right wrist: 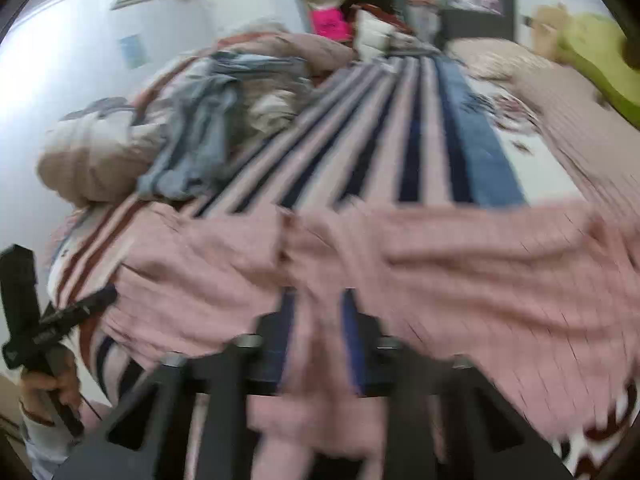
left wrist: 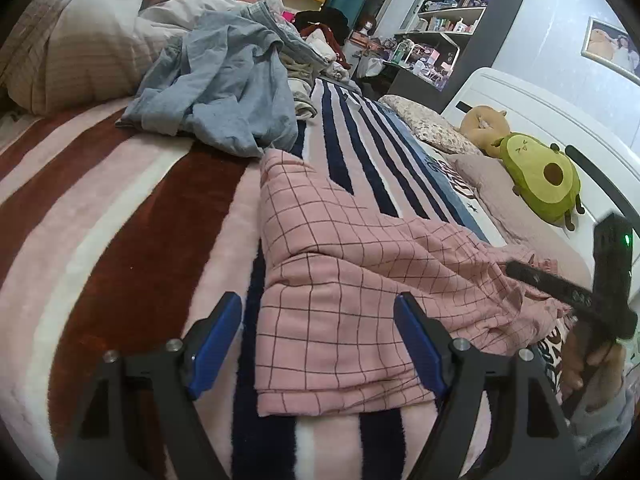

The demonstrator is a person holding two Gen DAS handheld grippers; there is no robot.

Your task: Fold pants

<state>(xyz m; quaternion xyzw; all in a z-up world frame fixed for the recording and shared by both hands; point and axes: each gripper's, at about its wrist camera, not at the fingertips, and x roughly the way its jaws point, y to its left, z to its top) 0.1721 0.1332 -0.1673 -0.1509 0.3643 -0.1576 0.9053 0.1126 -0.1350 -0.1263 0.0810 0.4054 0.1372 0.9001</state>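
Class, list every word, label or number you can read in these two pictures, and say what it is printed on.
Nothing reads whole.
Blanket: large lettering near the pillow, partly hidden, unreadable.
Shelf boxes: labels too small.
Right wrist view: too blurred.

The right gripper (right wrist: 318,332) pinches a bunched fold of the pink checked pants (right wrist: 460,264) (blurred) over the striped blanket (right wrist: 360,128).

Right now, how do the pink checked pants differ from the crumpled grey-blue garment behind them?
The pink checked pants lie partly folded, with straight edges; the crumpled grey-blue garment is an unfolded heap. The pants carry a dark grid; the garment looks plain. Both rest on the striped blanket.
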